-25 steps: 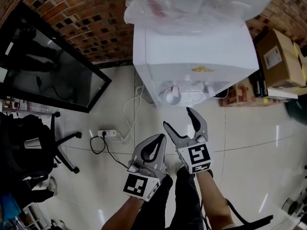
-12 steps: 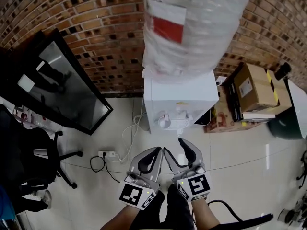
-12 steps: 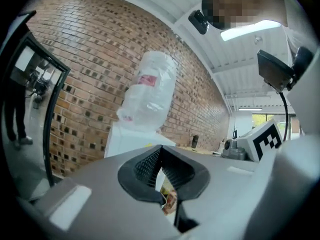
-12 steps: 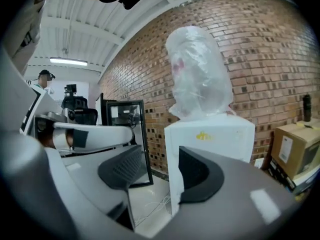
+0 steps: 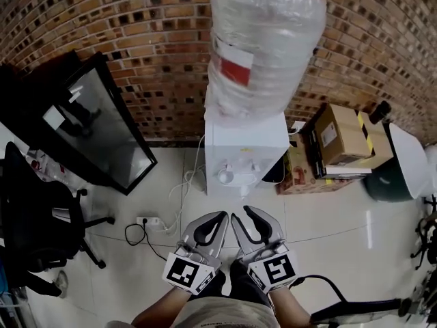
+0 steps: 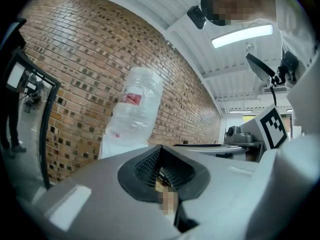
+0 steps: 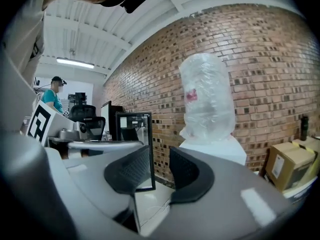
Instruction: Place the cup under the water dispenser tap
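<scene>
A person faces a white water dispenser (image 5: 246, 139) against a brick wall (image 5: 150, 19), its big clear bottle (image 5: 263, 39) upended on top, with both hand-held grippers raised side by side over the tiled floor (image 5: 341, 231) and well short of the machine.

The left gripper (image 5: 220, 217) has its jaws pressed together, and its own view shows nothing caught between the ribbed pads (image 6: 150, 164). The right gripper (image 5: 242, 214) shows a narrow gap with only floor and wall visible through it. Its jaws have just been closing, on nothing.

The cup (image 5: 224, 176) appears to be the small white round shape in the dispenser's tap recess, below the taps. It is too small in the head view to be sure, and neither gripper view shows it. If so, it is in place and well apart from both grippers.

It looks like a light, thin-walled drinking cup, so it is likely to tip at a nudge, dent under a hard squeeze and slide on a smooth ledge. If it needs shifting, the safest hold is probably across the side wall near mid-height, with the jaws closed gently. That avoids the rim and keeps clear of the taps above.
</scene>
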The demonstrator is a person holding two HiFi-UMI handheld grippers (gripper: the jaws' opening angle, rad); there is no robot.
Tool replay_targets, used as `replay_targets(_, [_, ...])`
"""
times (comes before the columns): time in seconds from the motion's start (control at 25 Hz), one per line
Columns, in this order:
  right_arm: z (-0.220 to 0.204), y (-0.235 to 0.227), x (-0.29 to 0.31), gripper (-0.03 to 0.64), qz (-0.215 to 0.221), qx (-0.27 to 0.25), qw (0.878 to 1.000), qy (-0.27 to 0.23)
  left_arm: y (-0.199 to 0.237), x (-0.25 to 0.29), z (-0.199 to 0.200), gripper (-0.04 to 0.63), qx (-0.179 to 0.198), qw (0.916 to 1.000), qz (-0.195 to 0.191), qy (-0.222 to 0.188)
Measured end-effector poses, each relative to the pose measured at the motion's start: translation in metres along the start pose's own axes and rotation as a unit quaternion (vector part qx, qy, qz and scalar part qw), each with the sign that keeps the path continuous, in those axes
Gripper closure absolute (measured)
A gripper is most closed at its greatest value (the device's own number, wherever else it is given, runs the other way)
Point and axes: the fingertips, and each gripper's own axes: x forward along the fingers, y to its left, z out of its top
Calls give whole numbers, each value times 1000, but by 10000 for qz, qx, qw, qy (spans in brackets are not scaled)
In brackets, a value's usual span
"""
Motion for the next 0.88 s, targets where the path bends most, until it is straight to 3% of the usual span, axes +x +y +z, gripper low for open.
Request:
replay_targets(0.52, [59,27,-51,552,-219,-366,9985,-349,-39,-30,39,611,265,9989,-297,-227])
replay_targets(0.88, [50,30,-62,563,-388,-251,9988,-188,-49,-35,41,612,336,9981,-470,-194])
